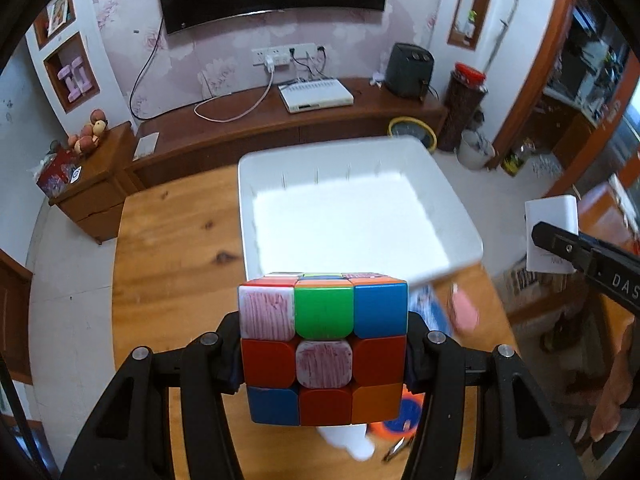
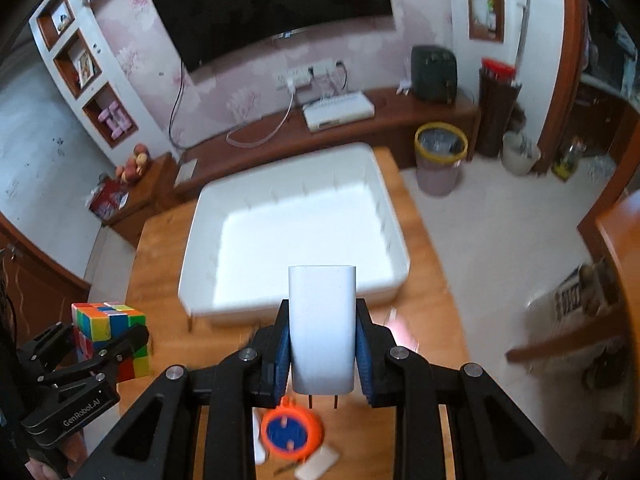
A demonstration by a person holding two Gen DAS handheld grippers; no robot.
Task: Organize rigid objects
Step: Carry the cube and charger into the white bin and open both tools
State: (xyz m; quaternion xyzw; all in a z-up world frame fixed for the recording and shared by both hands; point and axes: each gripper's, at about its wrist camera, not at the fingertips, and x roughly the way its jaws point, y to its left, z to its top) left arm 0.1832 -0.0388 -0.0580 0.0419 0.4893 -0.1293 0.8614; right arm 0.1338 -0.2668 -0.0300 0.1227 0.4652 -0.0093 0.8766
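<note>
Both hands are loaded up right now. The left gripper [image 1: 324, 344] has its fingers [image 1: 228, 354] squeezed tight on the sides of a cube [image 1: 323, 350], held up in the air over the near part of the desk [image 1: 176, 248], just short of the bin [image 1: 360, 216]. The right gripper [image 2: 322, 350] has its blue-padded fingers [image 2: 283, 354] clamped on a white charger [image 2: 322, 328], prongs pointing down, also lifted above the desk and close to the bin's near edge. The bin is a wide white one sitting at the far end of the desk. Down on the desk under the grippers there's an orange and blue disc [image 2: 291, 434], a couple of small white bits and something pink [image 1: 466, 312], all pretty blurry so I can't tell what they are.
</note>
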